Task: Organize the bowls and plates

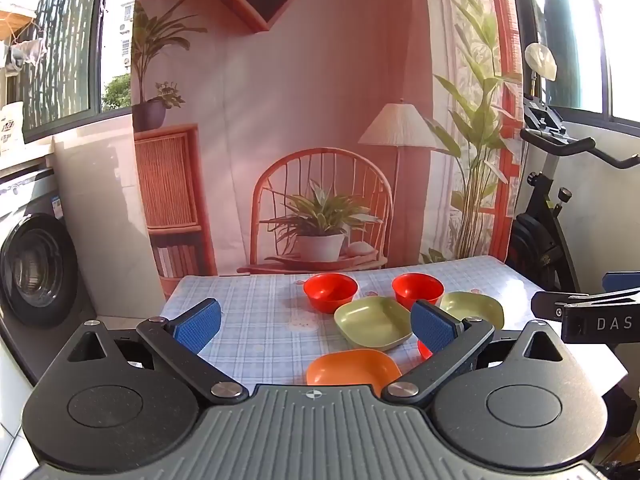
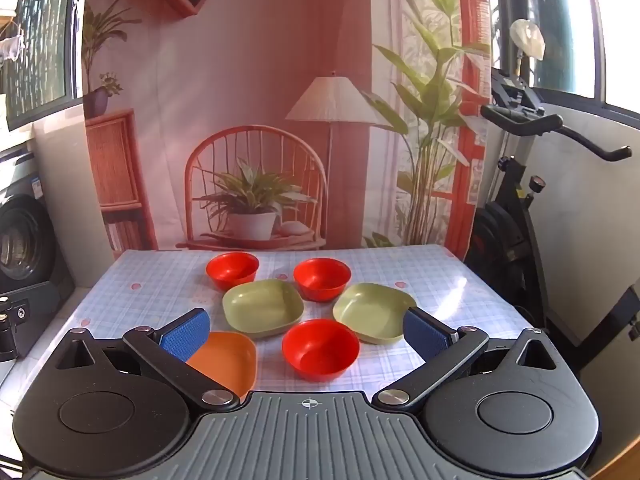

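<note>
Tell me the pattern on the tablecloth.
The tablecloth has a pale blue and white check with small pink spots; the right wrist view shows it best.

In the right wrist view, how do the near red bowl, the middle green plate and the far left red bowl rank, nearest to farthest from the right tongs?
1. Near red bowl, straight ahead.
2. Middle green plate, behind it, slightly left.
3. Far left red bowl, at the back.

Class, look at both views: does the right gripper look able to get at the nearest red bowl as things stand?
Probably yes. The right gripper is open and empty, and the nearest red bowl sits upright on the table right ahead of it, apart from the other dishes, with nothing over it.
</note>
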A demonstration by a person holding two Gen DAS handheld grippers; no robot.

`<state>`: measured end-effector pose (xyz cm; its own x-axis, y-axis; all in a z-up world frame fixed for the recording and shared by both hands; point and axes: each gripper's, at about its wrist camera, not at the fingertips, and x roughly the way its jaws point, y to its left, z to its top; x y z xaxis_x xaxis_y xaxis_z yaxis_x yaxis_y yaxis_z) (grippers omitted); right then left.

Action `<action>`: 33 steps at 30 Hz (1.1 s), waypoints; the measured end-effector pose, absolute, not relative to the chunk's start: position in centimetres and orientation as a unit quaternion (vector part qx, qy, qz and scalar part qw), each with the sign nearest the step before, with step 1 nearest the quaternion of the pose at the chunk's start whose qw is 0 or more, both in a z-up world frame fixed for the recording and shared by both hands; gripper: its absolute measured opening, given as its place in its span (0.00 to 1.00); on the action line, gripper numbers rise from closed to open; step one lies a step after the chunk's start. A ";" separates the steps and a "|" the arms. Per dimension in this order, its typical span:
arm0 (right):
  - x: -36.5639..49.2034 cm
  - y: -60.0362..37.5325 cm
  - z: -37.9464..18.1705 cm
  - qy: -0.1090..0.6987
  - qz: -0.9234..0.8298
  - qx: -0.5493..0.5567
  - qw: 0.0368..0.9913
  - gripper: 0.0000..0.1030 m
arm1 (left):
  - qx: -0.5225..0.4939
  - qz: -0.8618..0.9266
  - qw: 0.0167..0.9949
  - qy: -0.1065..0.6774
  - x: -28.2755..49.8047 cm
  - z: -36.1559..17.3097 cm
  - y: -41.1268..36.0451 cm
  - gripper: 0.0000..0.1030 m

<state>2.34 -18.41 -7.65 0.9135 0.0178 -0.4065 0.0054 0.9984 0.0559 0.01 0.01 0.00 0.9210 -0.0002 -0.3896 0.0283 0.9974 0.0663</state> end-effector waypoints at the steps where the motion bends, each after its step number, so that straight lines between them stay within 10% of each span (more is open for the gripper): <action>1: 2.3 -18.4 -7.7 0.206 0.003 0.027 0.978 1.00 | 0.039 -0.007 0.980 0.193 0.0 0.0 0.0 0.99; 33: 2.2 -18.4 -7.7 0.204 0.007 0.020 0.979 1.00 | 0.034 -0.006 0.980 0.197 0.1 0.1 0.1 0.99</action>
